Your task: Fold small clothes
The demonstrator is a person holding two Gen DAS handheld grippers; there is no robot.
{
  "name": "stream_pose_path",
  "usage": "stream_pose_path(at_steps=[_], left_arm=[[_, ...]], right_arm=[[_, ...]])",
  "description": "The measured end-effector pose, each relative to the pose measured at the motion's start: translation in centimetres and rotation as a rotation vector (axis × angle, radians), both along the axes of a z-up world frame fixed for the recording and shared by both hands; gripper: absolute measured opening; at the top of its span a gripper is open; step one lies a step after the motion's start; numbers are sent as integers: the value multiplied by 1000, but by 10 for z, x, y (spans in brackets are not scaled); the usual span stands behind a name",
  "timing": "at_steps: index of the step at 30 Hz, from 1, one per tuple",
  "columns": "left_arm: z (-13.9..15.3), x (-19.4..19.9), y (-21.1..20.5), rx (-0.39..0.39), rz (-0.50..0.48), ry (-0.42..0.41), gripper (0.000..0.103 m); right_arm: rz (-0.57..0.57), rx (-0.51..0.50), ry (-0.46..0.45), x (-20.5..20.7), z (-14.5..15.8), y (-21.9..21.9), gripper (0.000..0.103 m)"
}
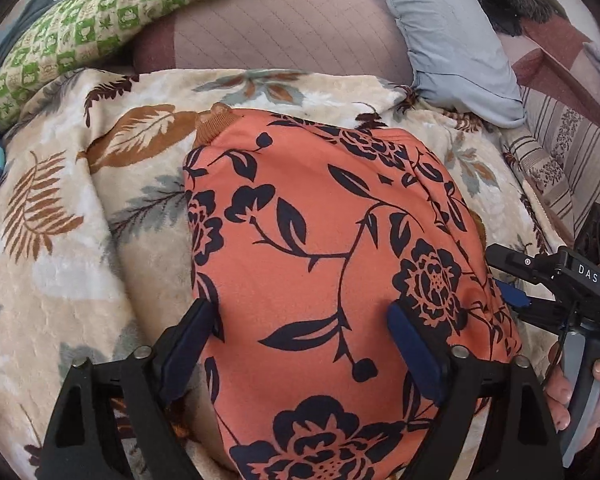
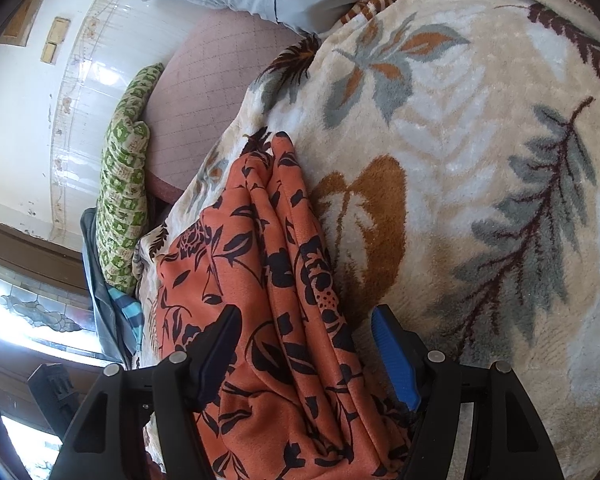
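While the orange flowered garment (image 1: 332,264) lies on the leaf-patterned blanket (image 1: 60,264), it already appears folded into a compact block, with a ribbed brown cuff or collar (image 1: 217,122) poking out at its far corner. Left gripper (image 1: 306,344): jaws spread wide and released, hovering over the near part of the garment, one pad (image 1: 414,354) above the cloth and the other at its left edge; whether the pads touch the fabric cannot be told. Right gripper (image 2: 312,354): jaws likewise parted, straddling the stacked fold edges (image 2: 284,248) along the garment's side without pinching them. In the left view it appears at the garment's right edge (image 1: 556,280).

Progress, as a judgement: several layers show in the right view, so most folding seems done; a final fold, or smoothing and setting aside, may remain.

Limits of view: the garment's type, its near edge and its underside are hidden or cut off by the frame and the gripper bodies. A green checked pillow (image 1: 100,28) and a grey pillow (image 1: 444,40) lie beyond; other clothes awaiting folding cannot be made out with certainty.
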State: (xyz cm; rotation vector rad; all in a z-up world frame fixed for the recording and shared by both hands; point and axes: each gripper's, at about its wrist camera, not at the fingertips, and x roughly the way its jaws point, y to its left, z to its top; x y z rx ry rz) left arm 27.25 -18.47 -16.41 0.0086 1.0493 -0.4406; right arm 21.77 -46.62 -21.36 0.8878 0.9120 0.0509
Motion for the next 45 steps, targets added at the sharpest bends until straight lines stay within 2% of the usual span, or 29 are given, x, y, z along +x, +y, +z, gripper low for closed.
stream_pose_path(at_steps=[1, 4, 8, 13, 16, 17, 20, 23, 25, 29, 30, 31, 33, 35, 38, 41, 45], left_arm=[[-2, 2, -1, -13, -19, 2, 98], [-3, 6, 0, -36, -47, 7, 98], [-5, 11, 3, -87, -53, 16, 98], [-7, 13, 3, -101, -62, 6, 98], [-10, 19, 7, -80, -53, 8, 99], [-11, 21, 10, -82, -37, 20, 99], [-18, 23, 25, -157, 8, 75, 99], [-32, 27, 31, -200, 30, 178, 99], [-35, 28, 36, -256, 64, 205, 99], [-33, 27, 22, -219, 35, 190, 99], [-32, 27, 20, -220, 37, 190, 98], [-31, 28, 20, -225, 42, 187, 92], [-27, 27, 22, -241, 46, 172, 80], [-22, 24, 25, -246, 41, 146, 63], [-12, 21, 29, -227, 27, 109, 53], [1, 18, 33, -192, 28, 69, 49], [25, 10, 56, -193, 38, 25, 49]], right_arm=[[4, -2, 9, 2, -2, 1, 71], [14, -12, 21, 8, -6, 4, 75], [17, 9, -9, 12, -8, 9, 83], [113, 63, -35, 19, -9, 28, 83], [164, 0, -37, 21, -6, 42, 83], [171, -17, -37, 21, -6, 45, 83], [168, -11, -38, 20, -6, 43, 79], [170, -26, -27, 20, -8, 43, 74], [180, -55, -28, 20, -6, 47, 74], [188, -106, -30, 21, -5, 54, 74], [188, -114, -31, 21, -4, 56, 74], [189, -120, -32, 21, -3, 57, 73], [194, -121, -37, 22, -1, 60, 67], [209, -123, -54, 21, 3, 66, 57], [229, -190, -94, 18, 19, 81, 54], [237, -210, -117, 14, 32, 94, 52], [252, -217, -161, 7, 50, 110, 51]])
